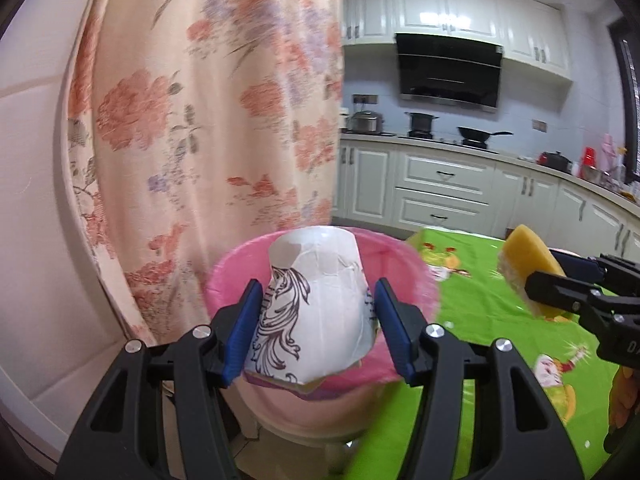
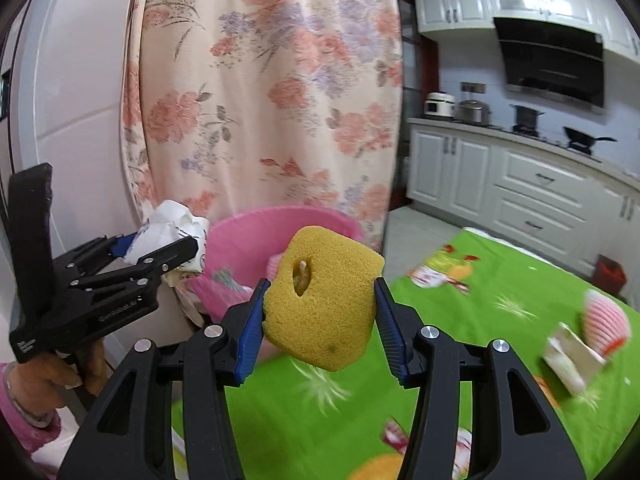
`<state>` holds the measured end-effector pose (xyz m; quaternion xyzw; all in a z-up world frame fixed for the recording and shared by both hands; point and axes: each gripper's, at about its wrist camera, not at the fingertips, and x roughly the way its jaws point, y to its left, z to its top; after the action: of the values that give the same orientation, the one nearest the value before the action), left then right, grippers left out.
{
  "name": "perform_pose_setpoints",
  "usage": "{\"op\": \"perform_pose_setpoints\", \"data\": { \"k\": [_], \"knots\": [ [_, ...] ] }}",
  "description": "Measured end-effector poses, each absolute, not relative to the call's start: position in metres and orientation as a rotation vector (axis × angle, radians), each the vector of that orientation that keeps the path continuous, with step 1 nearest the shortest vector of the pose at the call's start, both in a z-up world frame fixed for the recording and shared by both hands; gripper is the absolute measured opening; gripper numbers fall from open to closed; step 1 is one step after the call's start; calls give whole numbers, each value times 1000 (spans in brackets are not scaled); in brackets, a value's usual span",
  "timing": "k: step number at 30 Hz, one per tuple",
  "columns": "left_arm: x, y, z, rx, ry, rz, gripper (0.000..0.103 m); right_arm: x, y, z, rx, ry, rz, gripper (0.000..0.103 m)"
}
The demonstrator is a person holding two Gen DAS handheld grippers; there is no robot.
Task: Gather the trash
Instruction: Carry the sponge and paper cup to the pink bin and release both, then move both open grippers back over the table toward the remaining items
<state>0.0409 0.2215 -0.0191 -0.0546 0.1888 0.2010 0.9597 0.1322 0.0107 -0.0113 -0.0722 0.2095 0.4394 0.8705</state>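
Note:
My left gripper [image 1: 316,322] is shut on a crumpled white paper cup [image 1: 316,304] with a dark printed pattern, held over the pink-lined trash bin [image 1: 404,276]. The cup also shows in the right wrist view [image 2: 176,232], at the bin's left rim. My right gripper [image 2: 320,316] is shut on a yellow sponge [image 2: 324,296] with a hole in it, held above the green tablecloth [image 2: 460,320] just right of the bin [image 2: 248,248]. The sponge shows in the left wrist view [image 1: 528,268] at the right.
A floral curtain [image 1: 208,100] hangs right behind the bin. On the green table lie a pink-striped wrapper [image 2: 606,318] and a white carton piece [image 2: 572,360]. Kitchen cabinets and a stove with pots [image 1: 476,134] stand at the back.

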Motion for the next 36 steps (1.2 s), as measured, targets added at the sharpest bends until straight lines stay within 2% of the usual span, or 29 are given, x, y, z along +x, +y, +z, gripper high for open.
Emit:
{"op": "perform_pose_setpoints", "data": {
  "k": [7, 10, 12, 13, 16, 18, 26, 36],
  "knots": [
    [70, 276, -17, -175, 423, 404, 56, 164, 66, -4, -166, 474, 957, 50],
    [83, 291, -18, -182, 435, 418, 57, 183, 83, 2, -109, 503, 982, 55],
    [90, 300, -21, -187, 444, 441, 67, 191, 92, 3, -97, 514, 986, 69],
    [90, 304, -23, -189, 437, 460, 73, 196, 96, 4, -95, 516, 977, 69],
    [86, 307, -29, -182, 443, 490, 74, 202, 94, 4, -65, 529, 974, 69],
    [77, 306, -31, -174, 432, 506, 80, 200, 83, 5, -41, 514, 976, 69],
    [48, 277, -35, -169, 392, 524, 98, 189, 21, -19, -46, 515, 879, 72],
    [75, 174, -30, -57, 378, 316, 98, 195, -74, -56, -54, 555, 699, 75]
  ]
}}
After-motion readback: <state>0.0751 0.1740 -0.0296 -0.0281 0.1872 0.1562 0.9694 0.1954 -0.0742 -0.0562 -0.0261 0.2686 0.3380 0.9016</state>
